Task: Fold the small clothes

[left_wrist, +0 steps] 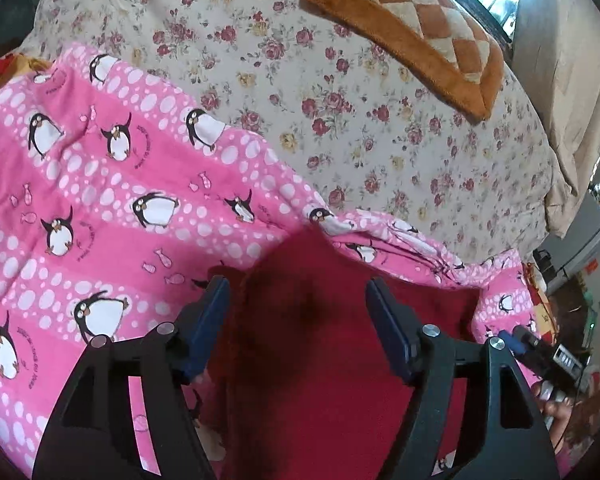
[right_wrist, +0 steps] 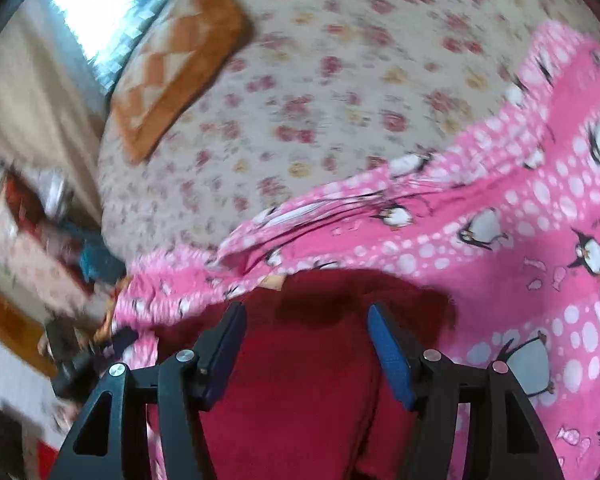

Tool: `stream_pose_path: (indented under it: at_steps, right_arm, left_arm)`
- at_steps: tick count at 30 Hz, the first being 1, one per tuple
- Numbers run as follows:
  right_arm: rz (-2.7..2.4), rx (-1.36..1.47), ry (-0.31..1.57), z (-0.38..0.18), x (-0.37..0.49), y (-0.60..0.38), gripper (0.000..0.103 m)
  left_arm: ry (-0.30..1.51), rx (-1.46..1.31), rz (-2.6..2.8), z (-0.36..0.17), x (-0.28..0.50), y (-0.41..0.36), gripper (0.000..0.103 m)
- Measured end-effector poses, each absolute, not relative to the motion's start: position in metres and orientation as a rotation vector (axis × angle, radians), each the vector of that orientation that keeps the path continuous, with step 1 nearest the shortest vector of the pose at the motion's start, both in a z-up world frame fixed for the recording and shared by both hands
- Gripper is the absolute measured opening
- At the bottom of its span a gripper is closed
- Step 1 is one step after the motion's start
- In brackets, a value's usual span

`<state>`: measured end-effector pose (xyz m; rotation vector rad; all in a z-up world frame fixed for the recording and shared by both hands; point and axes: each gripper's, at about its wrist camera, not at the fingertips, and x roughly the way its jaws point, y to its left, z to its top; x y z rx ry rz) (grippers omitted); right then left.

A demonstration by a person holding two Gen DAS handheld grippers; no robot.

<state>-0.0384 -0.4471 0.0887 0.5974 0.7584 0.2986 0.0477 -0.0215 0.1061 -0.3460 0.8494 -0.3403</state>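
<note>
A dark red garment (left_wrist: pixel 312 360) lies on a pink penguin-print cloth (left_wrist: pixel 100 184) spread over the bed. My left gripper (left_wrist: pixel 296 296) is open, its blue-padded fingers straddling the red garment just above it, holding nothing. In the right wrist view, which is motion-blurred, my right gripper (right_wrist: pixel 306 320) is open over the same red garment (right_wrist: pixel 300 380), with the pink cloth (right_wrist: pixel 520 240) to its right. The right gripper (left_wrist: pixel 520 340) also shows in the left wrist view at the right edge.
A floral bedsheet (left_wrist: pixel 340 100) covers the bed beyond the pink cloth. An orange and cream checkered cushion (left_wrist: pixel 412 28) lies at the far side, also in the right wrist view (right_wrist: pixel 180 60). A window and curtain stand behind; clutter lies beside the bed (right_wrist: pixel 40 240).
</note>
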Motion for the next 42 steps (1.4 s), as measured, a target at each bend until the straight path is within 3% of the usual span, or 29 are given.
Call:
stream_pose_path:
  at_steps: [11, 17, 30, 37, 42]
  right_arm:
    - [0.086, 0.355, 0.983, 0.031, 0.041, -0.407, 0.059]
    - [0.02, 0.261, 0.986, 0.02, 0.054, -0.398, 0.059]
    - [0.098, 0.234, 1.01, 0.063, -0.043, -0.402, 0.059]
    - [0.083, 0.09, 1.068, 0.036, -0.078, -0.386, 0.059]
    - [0.089, 0.12, 1.034, 0.062, -0.083, -0.382, 0.059]
  left_arm:
    - [1.072, -0.228, -0.179, 0.026, 0.076, -0.036, 0.071]
    - [1.065, -0.247, -0.182, 0.026, 0.072, -0.032, 0.071]
    - [1.029, -0.15, -0.224, 0.059, 0.006, -0.029, 0.071]
    - [1.088, -0.109, -0.202, 0.039, -0.031, -0.028, 0.071]
    - [1.076, -0.183, -0.192, 0.037, -0.046, -0.017, 0.071]
